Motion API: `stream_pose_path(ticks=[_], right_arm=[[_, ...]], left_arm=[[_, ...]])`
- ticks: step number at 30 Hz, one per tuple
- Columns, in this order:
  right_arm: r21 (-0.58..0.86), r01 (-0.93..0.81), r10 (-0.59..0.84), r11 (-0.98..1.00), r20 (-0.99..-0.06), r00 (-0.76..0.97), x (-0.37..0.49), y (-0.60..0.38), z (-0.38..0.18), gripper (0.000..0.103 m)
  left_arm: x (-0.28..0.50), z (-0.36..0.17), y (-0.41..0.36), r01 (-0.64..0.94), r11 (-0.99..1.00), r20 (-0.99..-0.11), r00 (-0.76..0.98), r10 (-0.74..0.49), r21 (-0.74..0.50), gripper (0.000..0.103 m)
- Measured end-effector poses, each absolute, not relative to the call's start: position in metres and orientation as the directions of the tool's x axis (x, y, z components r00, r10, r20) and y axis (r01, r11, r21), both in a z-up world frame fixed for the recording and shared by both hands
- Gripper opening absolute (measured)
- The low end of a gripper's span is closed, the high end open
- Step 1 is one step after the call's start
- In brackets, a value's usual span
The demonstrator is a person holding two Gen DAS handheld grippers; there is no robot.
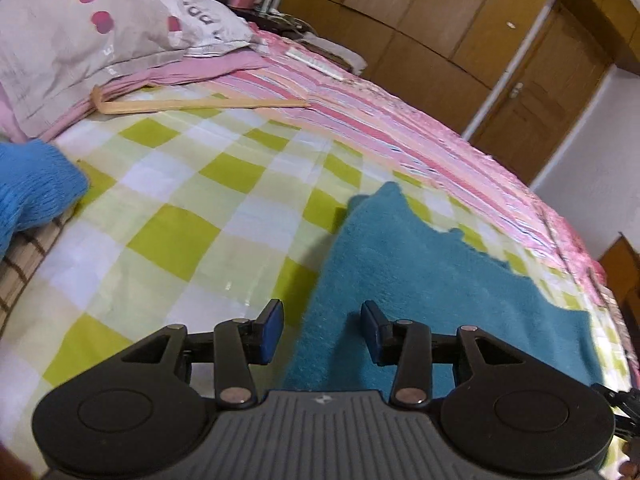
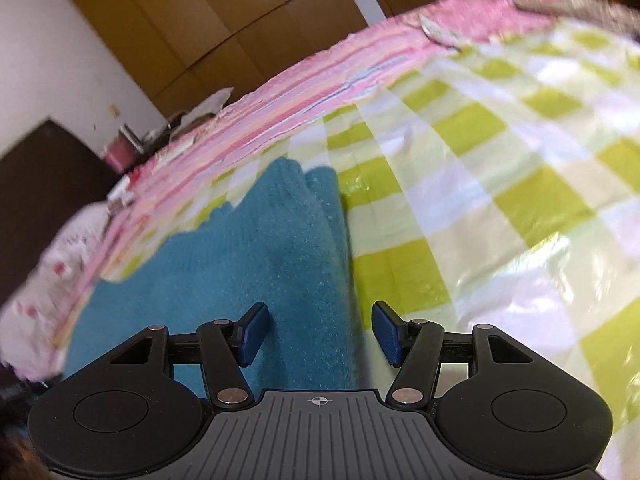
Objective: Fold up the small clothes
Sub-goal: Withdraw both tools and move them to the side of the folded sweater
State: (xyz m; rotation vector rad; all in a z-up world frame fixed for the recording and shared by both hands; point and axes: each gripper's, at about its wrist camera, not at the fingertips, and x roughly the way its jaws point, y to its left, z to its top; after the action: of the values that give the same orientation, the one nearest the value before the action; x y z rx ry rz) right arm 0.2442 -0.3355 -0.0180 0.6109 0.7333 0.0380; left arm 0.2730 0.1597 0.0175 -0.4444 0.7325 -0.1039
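I see both the left gripper and right gripper open and empty over the fuzzy teal knit garment on the green-checked bedsheet.

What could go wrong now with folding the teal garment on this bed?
1. Both the left gripper and the right gripper have open jaws over the teal garment, so neither holds it; a fold may spring open.
2. The checked sheet looks glossy, so the garment might slide.
3. The wooden hanger could snag cloth.
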Motion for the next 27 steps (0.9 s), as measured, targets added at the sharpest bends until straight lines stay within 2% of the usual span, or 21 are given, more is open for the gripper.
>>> stream_pose_path(ticks=[2,5,6,8,10,13,15,19,22,27], right_arm=[[0.552,0.158,0.262,0.819,-0.605,0.752,0.242,-0.337,-0.017,0.058],[0.564,0.102,0.311,0.82,-0.587,0.747,0.238,-0.333,-0.016,0.065],[0.563,0.087,0.325,0.822,-0.589,0.74,0.239,-0.33,-0.017,0.069],[0.551,0.077,0.343,0.831,-0.616,0.709,0.244,-0.322,-0.023,0.07],[0.554,0.079,0.355,0.829,-0.628,0.692,0.249,-0.313,-0.029,0.074],[0.542,0.083,0.339,0.836,-0.631,0.698,0.251,-0.305,-0.028,0.075],[0.533,0.072,0.342,0.843,-0.635,0.692,0.251,-0.303,-0.028,0.069],[0.56,0.068,0.379,0.826,-0.64,0.668,0.248,-0.309,-0.029,0.048],[0.584,0.065,0.407,0.809,-0.636,0.656,0.241,-0.314,-0.027,0.042],[0.577,0.036,0.433,0.816,-0.651,0.624,0.216,-0.318,-0.017,0.036]], left_arm=[[0.267,0.02,0.163,-0.029,0.895,-0.603,0.749,-0.275,-0.445,0.048],[0.259,0.019,0.169,0.016,0.876,-0.568,0.756,-0.327,-0.483,0.053],[0.26,0.017,0.169,0.024,0.871,-0.567,0.75,-0.341,-0.491,0.053],[0.264,0.013,0.164,0.039,0.871,-0.581,0.73,-0.36,-0.49,0.055],[0.269,0.012,0.155,0.067,0.882,-0.591,0.718,-0.368,-0.467,0.063],[0.279,0.009,0.145,0.096,0.896,-0.614,0.696,-0.371,-0.433,0.065],[0.282,0.004,0.14,0.11,0.899,-0.64,0.666,-0.383,-0.423,0.064],[0.271,-0.002,0.128,0.16,0.901,-0.668,0.622,-0.408,-0.402,0.058],[0.259,0.001,0.121,0.177,0.904,-0.674,0.614,-0.41,-0.389,0.058],[0.236,0.011,0.124,0.195,0.883,-0.678,0.577,-0.455,-0.426,0.057]])
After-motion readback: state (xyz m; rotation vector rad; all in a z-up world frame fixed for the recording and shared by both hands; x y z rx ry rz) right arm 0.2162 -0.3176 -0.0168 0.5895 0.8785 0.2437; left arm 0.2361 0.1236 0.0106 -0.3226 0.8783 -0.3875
